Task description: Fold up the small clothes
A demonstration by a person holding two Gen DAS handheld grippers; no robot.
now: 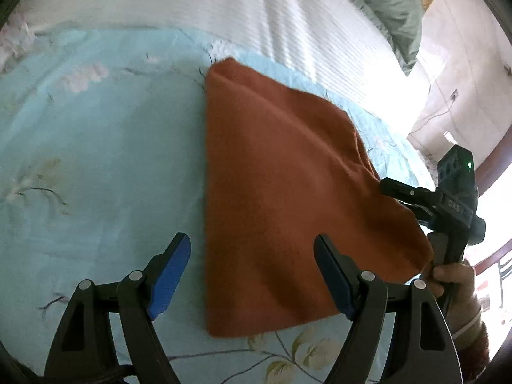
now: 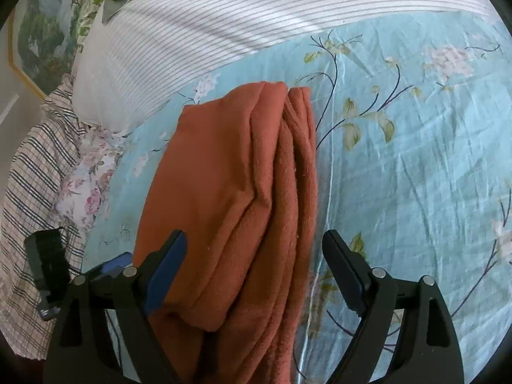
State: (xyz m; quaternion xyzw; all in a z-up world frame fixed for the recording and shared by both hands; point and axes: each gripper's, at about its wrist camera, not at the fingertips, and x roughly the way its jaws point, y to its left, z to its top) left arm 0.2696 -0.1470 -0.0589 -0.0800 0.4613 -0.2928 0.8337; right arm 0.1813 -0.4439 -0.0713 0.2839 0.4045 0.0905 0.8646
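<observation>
Rust-orange garment [image 1: 275, 198] lies folded on the bed's floral blue sheet [image 1: 96, 160]. Left tool [image 1: 252, 272]: fingers spread wide, holding nothing, poised over the garment's near-left edge. Right tool [image 2: 256, 272]: fingers likewise apart, straddling the layered folds without clamping them; from the left wrist view its tips sit at the garment's right edge. Striped white bedding [image 2: 224, 25] beyond; plaid cloth [image 2: 35, 166] at the bed's side.

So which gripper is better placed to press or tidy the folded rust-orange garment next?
Probably the right gripper: its open jaws straddle the rust-orange garment over the stacked folded edges. The left gripper, also open, sits at the garment's near corner, half over the floral sheet.
</observation>
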